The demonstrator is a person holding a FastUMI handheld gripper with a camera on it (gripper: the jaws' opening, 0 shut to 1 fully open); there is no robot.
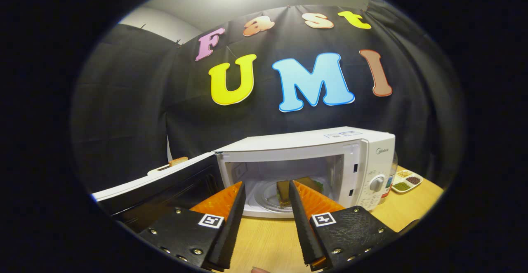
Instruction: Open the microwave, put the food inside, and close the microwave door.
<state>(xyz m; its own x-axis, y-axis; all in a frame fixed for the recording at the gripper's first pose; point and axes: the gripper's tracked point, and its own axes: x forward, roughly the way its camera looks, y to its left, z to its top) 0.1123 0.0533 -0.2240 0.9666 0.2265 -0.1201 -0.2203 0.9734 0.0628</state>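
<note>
The gripper is hovering over the wooden table, its fingers spread apart and holding nothing. Just ahead of them the white microwave is standing with its door swung wide open. The food, a sandwich-like piece, is sitting inside on the glass turntable. Beyond the microwave a compartment tray of grains is lying.

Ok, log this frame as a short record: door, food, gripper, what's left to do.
door: swung open to the left of the microwave
food: inside, on the glass plate
gripper: open, empty, fingers pointing at the cavity, food seen between them
table: wooden, microwave stands on it
tray: compartment dish with small fillings, to the right of the microwave
left to do: close the door
</note>
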